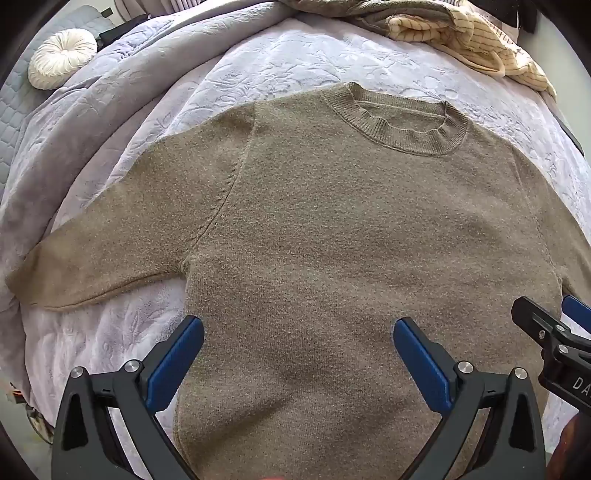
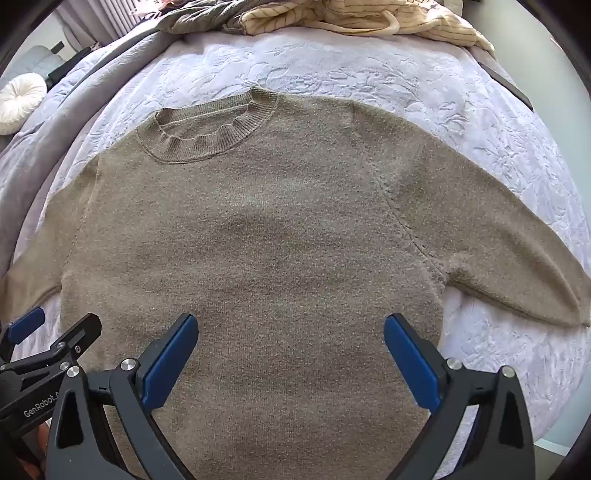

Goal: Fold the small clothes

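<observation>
Lying flat on the bed (image 1: 332,55), the sweater (image 1: 332,240) is not yet folded; both the left gripper (image 1: 298,341) and right gripper (image 2: 291,338) are held wide open, so a sleeve (image 1: 92,266) must be grasped next.

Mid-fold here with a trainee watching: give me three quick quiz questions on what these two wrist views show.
1. True or false: the sweater lies spread flat with both sleeves out.
2. Which gripper holds cloth? A) left gripper B) right gripper C) neither
3. What lies beyond the collar, at the far edge of the bedspread?

Key: 1 true; 2 C, both open above the sweater; 3 a heap of clothes, including a cream striped garment.
</observation>
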Demonstrator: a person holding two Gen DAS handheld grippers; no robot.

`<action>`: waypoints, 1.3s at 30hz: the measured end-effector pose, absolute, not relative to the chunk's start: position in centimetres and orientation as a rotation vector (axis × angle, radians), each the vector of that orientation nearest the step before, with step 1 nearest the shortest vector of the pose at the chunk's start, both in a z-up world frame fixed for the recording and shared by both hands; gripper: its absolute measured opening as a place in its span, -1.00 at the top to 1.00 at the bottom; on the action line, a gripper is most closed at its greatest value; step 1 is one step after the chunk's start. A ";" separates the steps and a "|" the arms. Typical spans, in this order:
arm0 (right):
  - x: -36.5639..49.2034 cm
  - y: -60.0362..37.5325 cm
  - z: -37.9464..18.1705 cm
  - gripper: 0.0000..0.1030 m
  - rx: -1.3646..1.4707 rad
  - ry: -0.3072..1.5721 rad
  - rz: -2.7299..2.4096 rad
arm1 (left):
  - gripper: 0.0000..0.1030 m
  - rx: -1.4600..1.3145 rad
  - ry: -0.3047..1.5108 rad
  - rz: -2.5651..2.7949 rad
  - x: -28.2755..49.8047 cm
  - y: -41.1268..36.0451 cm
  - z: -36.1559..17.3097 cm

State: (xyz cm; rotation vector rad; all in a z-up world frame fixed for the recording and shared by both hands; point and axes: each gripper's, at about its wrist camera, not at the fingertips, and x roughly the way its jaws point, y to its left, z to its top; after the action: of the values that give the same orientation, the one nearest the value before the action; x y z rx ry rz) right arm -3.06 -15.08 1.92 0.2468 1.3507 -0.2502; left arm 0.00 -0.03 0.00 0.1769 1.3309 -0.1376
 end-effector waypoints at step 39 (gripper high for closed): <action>-3.0 -14.9 1.0 -0.96 0.236 1.385 -0.267 | -1.00 0.183 1.339 -0.134 0.0 0.5 -1.1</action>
State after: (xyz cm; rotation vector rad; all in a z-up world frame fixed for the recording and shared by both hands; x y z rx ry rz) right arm -2.95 -14.87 0.95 0.2364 1.3846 -0.2665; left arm 0.03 0.45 -1.08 0.1830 1.3388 -0.1337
